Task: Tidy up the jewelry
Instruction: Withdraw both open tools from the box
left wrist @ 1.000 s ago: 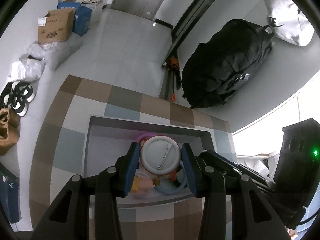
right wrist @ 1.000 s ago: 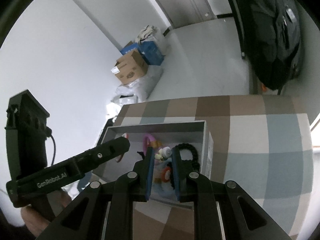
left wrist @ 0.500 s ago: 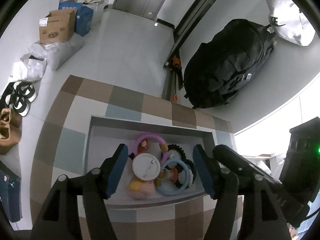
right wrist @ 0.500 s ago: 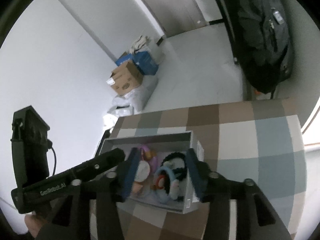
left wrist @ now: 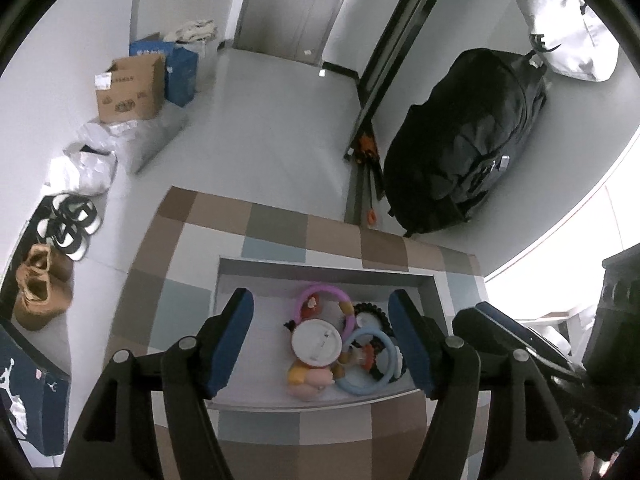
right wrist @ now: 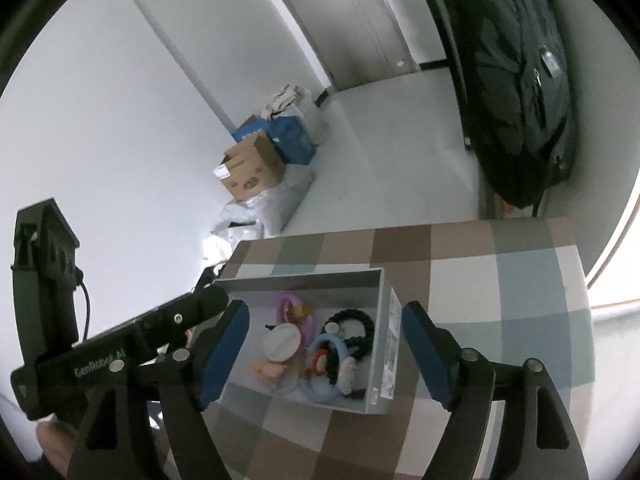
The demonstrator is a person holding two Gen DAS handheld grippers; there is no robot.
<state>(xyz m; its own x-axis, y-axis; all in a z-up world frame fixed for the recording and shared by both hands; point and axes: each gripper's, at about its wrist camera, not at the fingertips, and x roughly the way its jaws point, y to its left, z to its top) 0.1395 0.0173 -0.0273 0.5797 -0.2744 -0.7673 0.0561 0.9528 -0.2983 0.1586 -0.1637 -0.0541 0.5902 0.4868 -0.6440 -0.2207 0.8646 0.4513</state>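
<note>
A: Below both grippers: grey box [left wrist: 326, 270] on checkered tabletop [right wrist: 500, 280], jewelry [left wrist: 344, 348] piled inside.
B: Jaws?
A: Left gripper [left wrist: 322, 340] spread, empty. Right gripper [right wrist: 326, 350] opening, nothing between pads.

Small charms [left wrist: 362, 354] among the rings [left wrist: 368, 362] stay indistinct.

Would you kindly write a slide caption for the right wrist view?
Right tool, jaws opening and empty, above a grey rectangular box of colourful ring-shaped trinkets on a checked cloth.
</note>
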